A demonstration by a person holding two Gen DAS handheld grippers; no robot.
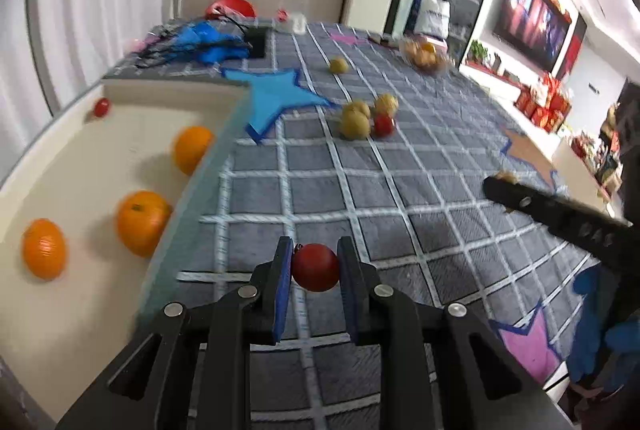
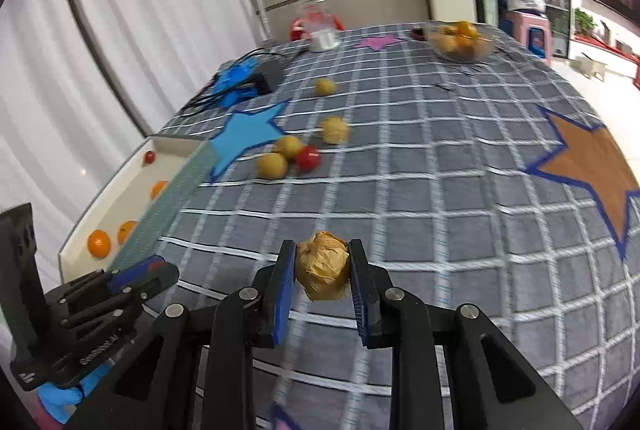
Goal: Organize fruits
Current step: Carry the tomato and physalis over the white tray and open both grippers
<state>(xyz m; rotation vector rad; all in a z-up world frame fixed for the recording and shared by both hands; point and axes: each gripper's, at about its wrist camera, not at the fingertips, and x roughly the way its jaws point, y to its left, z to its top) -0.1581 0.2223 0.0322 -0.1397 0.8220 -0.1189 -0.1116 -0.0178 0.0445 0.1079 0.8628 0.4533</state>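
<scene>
My left gripper (image 1: 315, 264) is shut on a small red fruit (image 1: 315, 267), held above the checked cloth just right of the white tray (image 1: 92, 310). The tray holds three oranges (image 1: 142, 222) and a small red fruit (image 1: 101, 107). My right gripper (image 2: 322, 268) is shut on a wrinkled tan-yellow fruit (image 2: 322, 271) above the cloth; it also shows at the right of the left wrist view (image 1: 504, 186). Loose yellow fruits (image 2: 273, 165) and a red one (image 2: 308, 158) lie mid-table. The left gripper shows at lower left of the right wrist view (image 2: 156, 272).
A glass bowl of fruit (image 2: 459, 40) stands at the far right of the table. A clear bottle (image 2: 316, 18), a black box with cables (image 2: 268, 75) and blue cloth are at the far side. Star patches, blue (image 2: 246, 132) and brown (image 2: 588, 166), lie on the cloth.
</scene>
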